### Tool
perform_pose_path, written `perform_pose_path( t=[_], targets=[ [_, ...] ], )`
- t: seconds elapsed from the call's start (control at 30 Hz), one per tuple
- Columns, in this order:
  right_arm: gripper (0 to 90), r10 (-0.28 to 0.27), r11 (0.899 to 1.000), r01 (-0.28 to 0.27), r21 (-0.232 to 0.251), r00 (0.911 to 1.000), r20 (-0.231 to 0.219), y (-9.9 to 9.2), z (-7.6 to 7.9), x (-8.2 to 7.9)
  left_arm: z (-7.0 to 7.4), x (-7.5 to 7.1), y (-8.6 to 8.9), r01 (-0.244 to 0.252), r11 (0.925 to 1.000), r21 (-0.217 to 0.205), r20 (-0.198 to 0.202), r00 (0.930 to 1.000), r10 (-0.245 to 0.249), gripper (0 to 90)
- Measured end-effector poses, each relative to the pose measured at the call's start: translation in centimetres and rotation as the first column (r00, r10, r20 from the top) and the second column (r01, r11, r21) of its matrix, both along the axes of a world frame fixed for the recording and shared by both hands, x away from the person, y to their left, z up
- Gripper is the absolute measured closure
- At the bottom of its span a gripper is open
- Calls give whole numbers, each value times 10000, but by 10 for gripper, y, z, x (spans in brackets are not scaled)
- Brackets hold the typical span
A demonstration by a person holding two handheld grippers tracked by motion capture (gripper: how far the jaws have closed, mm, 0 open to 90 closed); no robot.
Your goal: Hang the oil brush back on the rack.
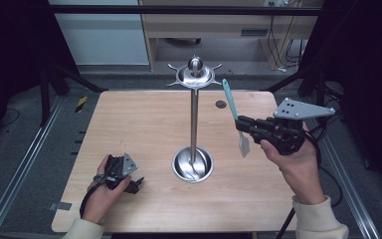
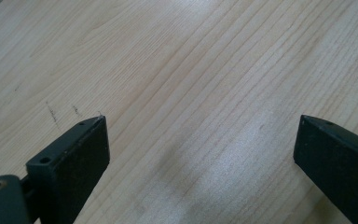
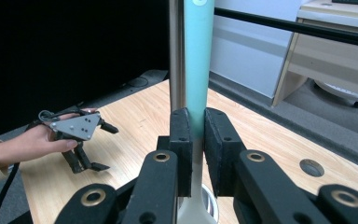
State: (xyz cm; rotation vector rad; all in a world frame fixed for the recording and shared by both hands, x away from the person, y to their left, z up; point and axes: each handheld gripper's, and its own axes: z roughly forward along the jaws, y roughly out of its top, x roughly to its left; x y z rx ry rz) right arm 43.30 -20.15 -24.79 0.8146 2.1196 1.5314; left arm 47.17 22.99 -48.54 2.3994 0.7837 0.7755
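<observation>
Spatula aloft from the high view: the right gripper clamps its teal handle, blade down, right of the utensil stand. The left gripper rests low on the table. Left gripper view: jaws wide apart, nothing between them, bare wood below. Right gripper view: jaws pinch the handle, the stand's pole just behind. Looks like a hang-up step; next, lift the handle end to a hook.

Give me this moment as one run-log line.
right gripper: shut on teal spatula, lifted beside rack pole | left gripper: open, empty, low over table | rack hooks: bare
</observation>
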Motion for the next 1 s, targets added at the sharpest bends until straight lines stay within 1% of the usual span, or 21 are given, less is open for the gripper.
perform_pose_path(
  t=[0.27,0.4,0.63,0.93,1.0],
  targets=[
    [820,8,10000,-8,-1,10000,-38,1,-1,2,0,0,0,-2,10000,-5,1,10000,2,31],
    [820,17,10000,-18,-92,10000,-93,1,-2,2,0,0,0,5,10000,7,-6,10000,-5,31],
    [820,76,9999,-78,-116,9999,-149,6,-3,5,0,0,0,5,10000,-12,-21,10000,-5,31],
    [820,9,10000,-9,72,10000,-94,10,-8,7,0,0,0,9,10000,29,0,10000,-9,31],
    [820,-27,9998,29,188,9999,-101,11,-10,7,0,0,0,17,10000,15,-18,10000,-17,31]
  ],
)
